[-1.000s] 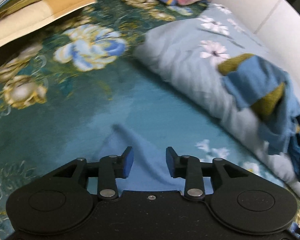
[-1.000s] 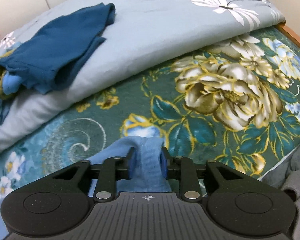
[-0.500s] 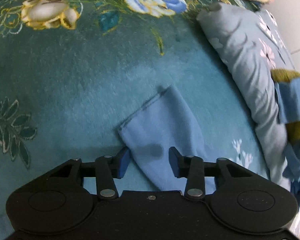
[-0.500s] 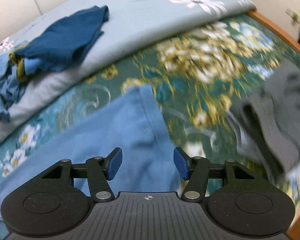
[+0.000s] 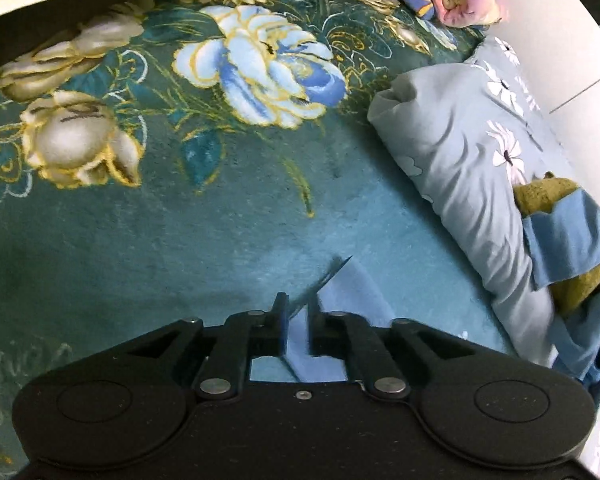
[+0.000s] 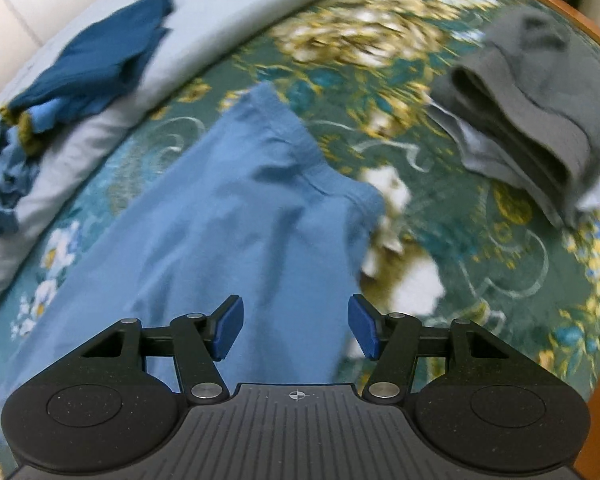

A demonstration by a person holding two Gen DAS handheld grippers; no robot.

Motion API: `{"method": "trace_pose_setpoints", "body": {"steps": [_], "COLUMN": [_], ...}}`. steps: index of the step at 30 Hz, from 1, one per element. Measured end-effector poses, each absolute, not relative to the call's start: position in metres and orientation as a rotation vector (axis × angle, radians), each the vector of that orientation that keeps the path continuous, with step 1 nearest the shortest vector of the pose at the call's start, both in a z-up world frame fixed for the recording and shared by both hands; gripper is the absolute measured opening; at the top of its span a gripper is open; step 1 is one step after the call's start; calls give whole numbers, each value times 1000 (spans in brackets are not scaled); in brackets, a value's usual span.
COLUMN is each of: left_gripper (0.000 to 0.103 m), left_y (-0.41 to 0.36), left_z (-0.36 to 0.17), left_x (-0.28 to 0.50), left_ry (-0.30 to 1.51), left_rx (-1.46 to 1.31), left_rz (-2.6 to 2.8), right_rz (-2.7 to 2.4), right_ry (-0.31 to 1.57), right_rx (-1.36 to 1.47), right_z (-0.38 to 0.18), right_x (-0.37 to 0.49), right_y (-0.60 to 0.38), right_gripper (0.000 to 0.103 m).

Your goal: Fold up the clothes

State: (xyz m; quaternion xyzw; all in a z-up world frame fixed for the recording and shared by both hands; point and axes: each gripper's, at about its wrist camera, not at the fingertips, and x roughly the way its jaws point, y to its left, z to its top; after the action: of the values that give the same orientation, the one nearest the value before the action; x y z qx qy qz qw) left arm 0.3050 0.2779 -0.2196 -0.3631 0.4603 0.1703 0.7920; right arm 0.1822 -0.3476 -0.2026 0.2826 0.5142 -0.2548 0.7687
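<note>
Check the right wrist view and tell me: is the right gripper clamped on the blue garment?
No, the right gripper is open, its pads spread wide apart above the blue garment with no cloth pinched between them.

The left gripper (image 5: 298, 322) has a matte black plastic body with two rounded lobes, each marked by a shallow circular recess. Black linkage arms pivot on silver round-headed pins, and a small screw sits at the centre of the flat top plate. Its fingers (image 5: 281, 322) carry blue pads. The right gripper (image 6: 296, 327) has the same black lobes, silver pins and blue pads (image 6: 229, 326), but its centre plate is grey, ribbed lengthwise, and bears a small crosshair mark.
</note>
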Motion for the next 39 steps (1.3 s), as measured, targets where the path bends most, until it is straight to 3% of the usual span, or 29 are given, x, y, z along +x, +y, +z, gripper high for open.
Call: {"method": "trace_pose_setpoints", "body": {"steps": [2,11,13,14,15,17,23,27,33,34,39], "left_gripper": [25,40,40,40,40,41,44,46,48,48,50], "left_y": [283,275,273,272,270,271,263,259,259,259,250], "left_z": [-213,-212,-214,-215,-216,-218,-222,-220,-212,-211,-217], "left_x": [295,206,186,176,168,156,137,133,129,127,116], "left_ry": [997,1173,1219,1243,1257,1281,1314,1315,1300,1298,1318], "left_rx": [-777,-701,-697,-698,-701,-711,-763,-760,-762,-768,-831], "left_rz": [367,377,397,407,414,421,419,407,415,417,416], "right_rz": [-593,-674,-653,-642,-635,-621,-372,-155,-220,-273,-566], "right_ry": [1106,996,1001,1009,1014,1010,906,924,929,920,937], "right_rx": [643,924,935,929,916,882,725,623,614,631,782], "right_z": [-207,-240,-245,-246,-245,-239,-192,-180,-182,-182,-199], "right_x": [173,172,182,187,191,200,252,284,248,236,174], "right_y": [-357,-400,-399,-398,-396,-392,-354,-307,-314,-326,-392], "right_gripper": [55,55,49,32,9,4,2,2,5,9,50]}}
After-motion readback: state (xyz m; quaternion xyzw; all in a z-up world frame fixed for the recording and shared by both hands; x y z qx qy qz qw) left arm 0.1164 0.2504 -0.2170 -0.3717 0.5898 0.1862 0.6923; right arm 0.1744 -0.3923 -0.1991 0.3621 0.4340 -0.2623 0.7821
